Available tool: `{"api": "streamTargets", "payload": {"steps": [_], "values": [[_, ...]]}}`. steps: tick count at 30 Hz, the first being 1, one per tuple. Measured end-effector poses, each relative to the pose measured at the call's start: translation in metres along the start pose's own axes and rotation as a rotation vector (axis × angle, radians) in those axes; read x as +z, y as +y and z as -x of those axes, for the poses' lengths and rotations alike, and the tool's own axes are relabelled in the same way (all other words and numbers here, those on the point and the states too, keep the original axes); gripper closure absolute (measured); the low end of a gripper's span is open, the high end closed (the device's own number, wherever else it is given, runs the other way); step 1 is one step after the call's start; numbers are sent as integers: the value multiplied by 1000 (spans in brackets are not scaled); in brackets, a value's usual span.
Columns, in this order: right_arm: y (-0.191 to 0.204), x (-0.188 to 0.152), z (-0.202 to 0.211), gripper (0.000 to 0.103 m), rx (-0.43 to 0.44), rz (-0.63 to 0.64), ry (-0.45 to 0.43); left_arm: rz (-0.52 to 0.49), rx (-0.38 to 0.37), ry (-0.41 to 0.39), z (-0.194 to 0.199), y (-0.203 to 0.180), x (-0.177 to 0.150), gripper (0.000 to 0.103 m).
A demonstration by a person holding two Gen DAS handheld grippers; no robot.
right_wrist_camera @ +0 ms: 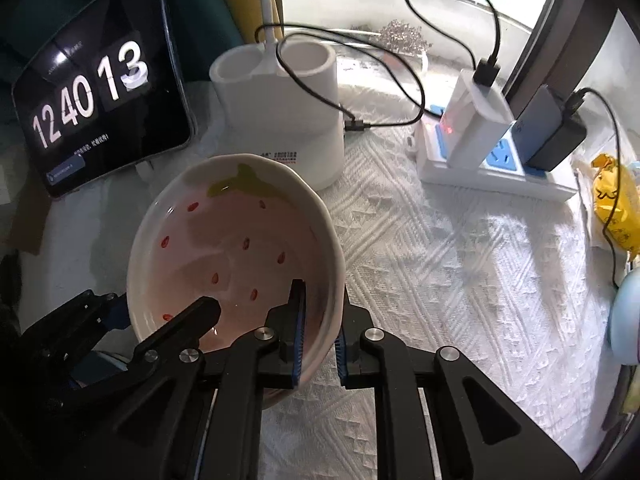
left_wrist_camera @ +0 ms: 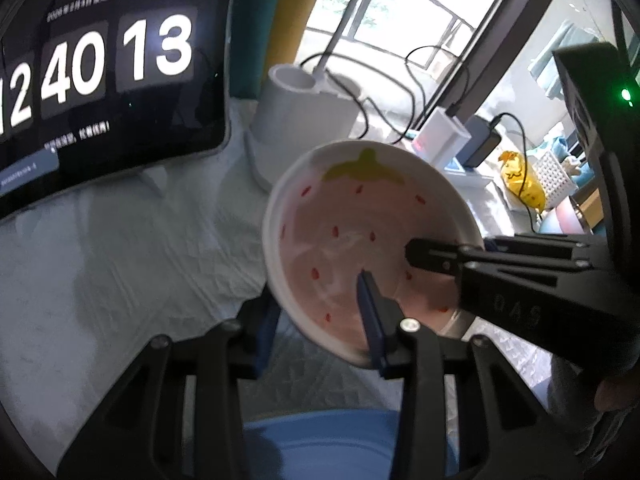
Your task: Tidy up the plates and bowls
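A white bowl with a pink strawberry pattern [left_wrist_camera: 360, 220] [right_wrist_camera: 236, 240] is held tilted above the white tablecloth by both grippers. My left gripper [left_wrist_camera: 316, 292] straddles its near rim, one finger [left_wrist_camera: 372, 320] inside and the other under the outer wall, shut on the bowl. From the right, my right gripper reaches in with a black finger [left_wrist_camera: 432, 256] on the inner surface. In the right wrist view my right gripper [right_wrist_camera: 320, 308] pinches the bowl's wall between its blue pads. The left gripper's finger [right_wrist_camera: 200, 312] lies inside the bowl at the lower left. A blue dish [left_wrist_camera: 340, 440] sits below the left gripper.
A tablet showing a clock [right_wrist_camera: 104, 92] leans at the back left. Behind the bowl stands a white holder [right_wrist_camera: 280, 104] with cables. A power strip with chargers [right_wrist_camera: 492, 152] and a yellow bag [right_wrist_camera: 612, 200] lie to the right. The white cloth [right_wrist_camera: 460, 280] covers the table.
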State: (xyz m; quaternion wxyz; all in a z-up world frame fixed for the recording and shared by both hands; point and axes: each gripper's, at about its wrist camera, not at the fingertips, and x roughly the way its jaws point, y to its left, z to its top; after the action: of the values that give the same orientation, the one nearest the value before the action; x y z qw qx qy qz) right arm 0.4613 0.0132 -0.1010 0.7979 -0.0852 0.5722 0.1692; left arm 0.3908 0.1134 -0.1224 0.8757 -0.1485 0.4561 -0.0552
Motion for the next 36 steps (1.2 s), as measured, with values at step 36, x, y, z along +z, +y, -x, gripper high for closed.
{"api": "streamTargets", "payload": {"steps": [36], "values": [[-46,-71,137,89,-66,-10,-146,-234,-196,-147,88,-84,-34,64]]}}
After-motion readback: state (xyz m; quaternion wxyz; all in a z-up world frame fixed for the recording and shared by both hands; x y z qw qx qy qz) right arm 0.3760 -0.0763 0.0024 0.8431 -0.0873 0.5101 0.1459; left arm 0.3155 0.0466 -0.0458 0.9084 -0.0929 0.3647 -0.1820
